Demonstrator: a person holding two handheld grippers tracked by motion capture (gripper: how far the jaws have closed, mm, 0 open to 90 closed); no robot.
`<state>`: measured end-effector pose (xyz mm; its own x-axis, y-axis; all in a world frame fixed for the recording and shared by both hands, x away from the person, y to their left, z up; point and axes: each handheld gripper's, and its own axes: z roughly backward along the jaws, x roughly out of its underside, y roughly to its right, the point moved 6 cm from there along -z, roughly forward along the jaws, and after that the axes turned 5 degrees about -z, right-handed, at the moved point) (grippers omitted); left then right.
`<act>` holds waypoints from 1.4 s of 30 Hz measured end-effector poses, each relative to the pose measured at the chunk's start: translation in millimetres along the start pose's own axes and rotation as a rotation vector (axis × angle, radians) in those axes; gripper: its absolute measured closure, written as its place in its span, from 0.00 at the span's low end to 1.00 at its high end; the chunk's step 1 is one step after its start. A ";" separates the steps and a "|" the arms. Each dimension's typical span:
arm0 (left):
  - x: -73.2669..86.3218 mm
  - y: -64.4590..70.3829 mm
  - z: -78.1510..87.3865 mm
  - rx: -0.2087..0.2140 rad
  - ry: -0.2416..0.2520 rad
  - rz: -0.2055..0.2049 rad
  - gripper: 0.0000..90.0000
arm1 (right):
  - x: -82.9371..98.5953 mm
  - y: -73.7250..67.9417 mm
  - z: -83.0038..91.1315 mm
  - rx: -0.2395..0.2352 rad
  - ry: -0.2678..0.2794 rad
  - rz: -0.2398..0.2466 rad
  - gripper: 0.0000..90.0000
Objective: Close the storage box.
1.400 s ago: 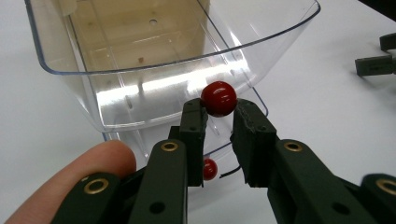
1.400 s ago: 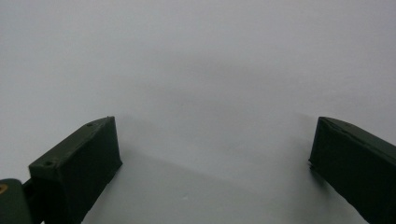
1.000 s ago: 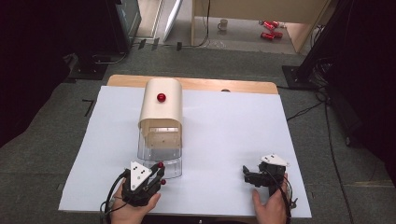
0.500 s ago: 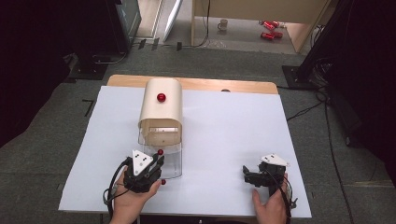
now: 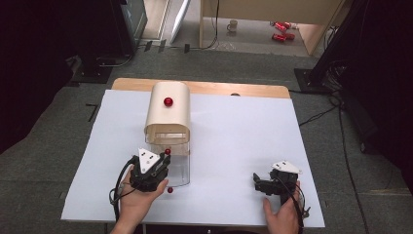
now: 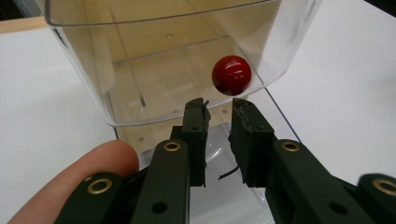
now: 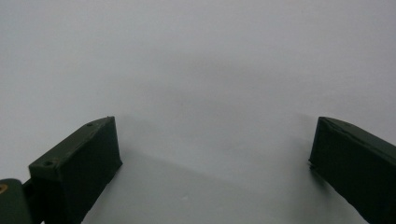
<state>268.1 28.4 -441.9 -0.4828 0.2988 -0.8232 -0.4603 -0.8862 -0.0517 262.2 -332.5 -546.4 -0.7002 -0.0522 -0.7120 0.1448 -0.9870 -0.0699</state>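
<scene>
Glossy red knob (image 6: 231, 75) on a clear, smooth plastic cover (image 6: 163, 60); matt white tabletop (image 5: 243, 146).

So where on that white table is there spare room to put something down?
The widest bare patch of the white sheet lies between the beige-lidded clear box and the right gripper, reaching to the far right edge. It is crowded near the box's front, where the left gripper and two red knobs sit close.

My left gripper (image 6: 218, 108): two black fingers (image 6: 195, 135) with ridged inner faces, on dark arms set with brass-ringed screws (image 6: 172, 146). A thin black wire strays between them. From above, each unit carries a grey three-cornered plate (image 5: 147, 157) and trails a black cable (image 5: 118, 187). My right gripper (image 7: 215, 154): plain, blocky black fingers (image 7: 79, 156).
</scene>
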 end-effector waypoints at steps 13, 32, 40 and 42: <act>-10.1 -10.9 -14.4 -0.035 0.012 0.020 0.85 | 0.0 0.0 0.0 0.000 0.000 -0.001 0.02; -4.8 -2.6 -8.9 -0.001 0.019 0.001 0.70 | 0.0 0.0 0.0 0.000 -0.001 -0.001 0.02; 6.7 11.4 5.9 0.027 0.020 -0.006 0.64 | 0.0 0.0 0.0 0.000 0.000 -0.001 0.02; 11.3 16.3 11.5 0.032 0.021 -0.006 0.63 | 0.0 0.0 0.0 0.000 0.000 -0.001 0.02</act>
<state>246.5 21.4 -445.6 -0.4649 0.2961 -0.8344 -0.4872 -0.8725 -0.0383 262.2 -332.5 -546.4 -0.7006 -0.0515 -0.7117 0.1444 -0.9870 -0.0707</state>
